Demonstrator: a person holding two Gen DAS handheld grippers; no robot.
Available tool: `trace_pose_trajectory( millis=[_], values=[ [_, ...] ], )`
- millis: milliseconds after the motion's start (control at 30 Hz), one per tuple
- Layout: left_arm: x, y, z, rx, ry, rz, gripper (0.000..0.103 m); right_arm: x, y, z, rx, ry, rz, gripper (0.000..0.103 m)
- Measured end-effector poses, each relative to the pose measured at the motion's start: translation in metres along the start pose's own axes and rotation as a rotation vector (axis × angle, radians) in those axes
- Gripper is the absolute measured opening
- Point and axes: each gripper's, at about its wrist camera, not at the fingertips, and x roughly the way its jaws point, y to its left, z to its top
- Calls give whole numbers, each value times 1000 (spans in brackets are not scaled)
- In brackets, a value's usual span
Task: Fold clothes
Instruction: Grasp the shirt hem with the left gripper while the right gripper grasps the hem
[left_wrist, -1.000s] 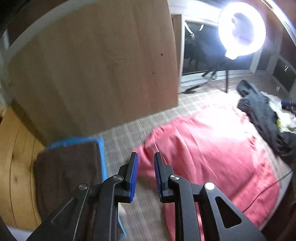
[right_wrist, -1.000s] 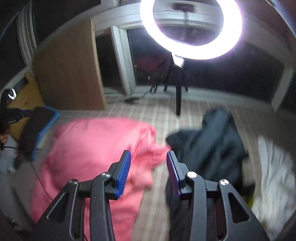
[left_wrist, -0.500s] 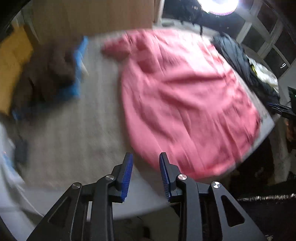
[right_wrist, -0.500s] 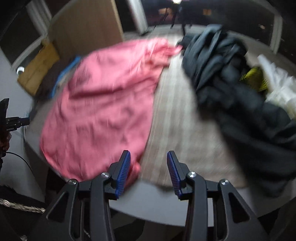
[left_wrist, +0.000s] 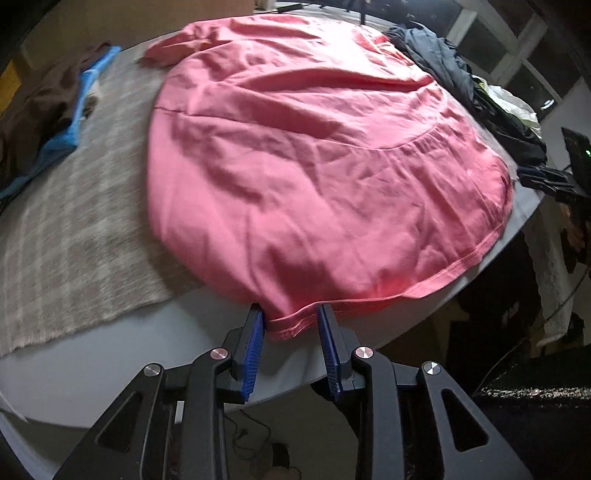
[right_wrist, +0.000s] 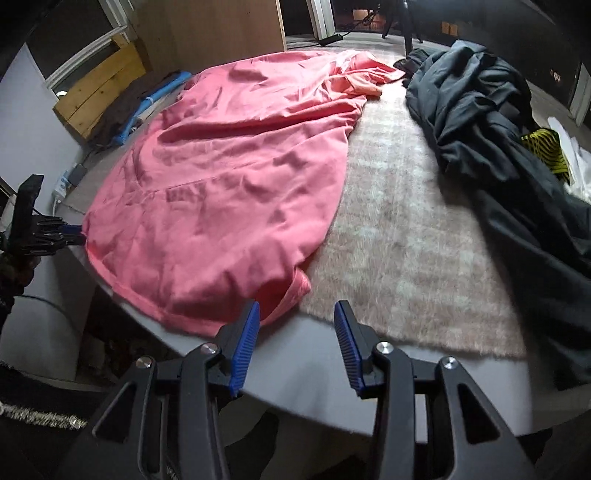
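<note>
Left gripper (left_wrist: 290, 325) jaws, just opened wider, straddle pink garment (left_wrist: 314, 155) hem, not pinching; right gripper (right_wrist: 295, 321) half-open, empty.

Both wrist cameras look steeply down from close above the near edge of the grey table (left_wrist: 110, 354), the left along its fingers at the hem of the pink garment (left_wrist: 314, 166), the right further right over the beige rug (right_wrist: 406, 221), both sharing garment, rug and dark clothes pile (right_wrist: 498, 129).

Pink garment (left_wrist: 314, 155) – soft matt cloth, creased; rug (right_wrist: 399, 229) rough, fuzzy; tabletop (right_wrist: 314, 354) smooth, matt.
</note>
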Motion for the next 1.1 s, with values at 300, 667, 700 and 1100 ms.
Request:
trace_pose_trajectory(
  millis=[300,667,700,1100],
  values=[
    [-22,1,4,-2,-35,-3,3,18,19,11,-25,31,138,4],
    [-70,28,77,12,-131,68,3,-60,-16,55,233,-241,267,4],
    [-59,35,94,16,-125,70,7,-51,-20,68,240,-237,241,4],
    [-27,55,106,-19,-36,26,25,19,-55,104,286,-42,119,10]
  ],
)
